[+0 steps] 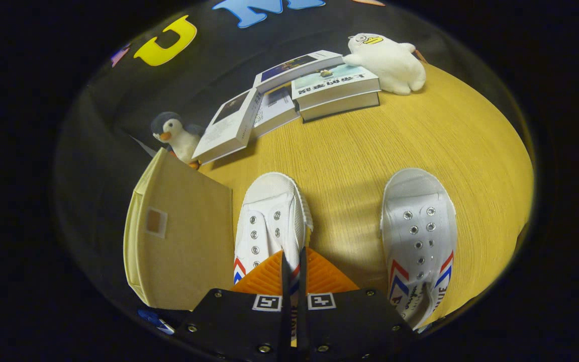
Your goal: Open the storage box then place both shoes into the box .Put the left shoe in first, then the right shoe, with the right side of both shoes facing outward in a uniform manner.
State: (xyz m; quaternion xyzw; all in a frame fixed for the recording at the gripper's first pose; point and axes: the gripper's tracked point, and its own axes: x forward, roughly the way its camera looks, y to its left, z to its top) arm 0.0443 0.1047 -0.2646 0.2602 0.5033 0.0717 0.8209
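A staged booth rather than a lived-in room: a round wooden table (370,151) stands against a black cloth wall (118,125), dressed like a home corner. Stacked books (337,88), a plush penguin (176,136) and a white plush duck (387,63) sit along its far side as household props.

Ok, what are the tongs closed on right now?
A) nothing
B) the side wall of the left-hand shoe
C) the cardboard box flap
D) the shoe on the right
B: the tongs sit nearly shut with the side of the left-hand shoe pinched between the orange fingers, beside the cardboard box; the other shoe lies apart, untouched.
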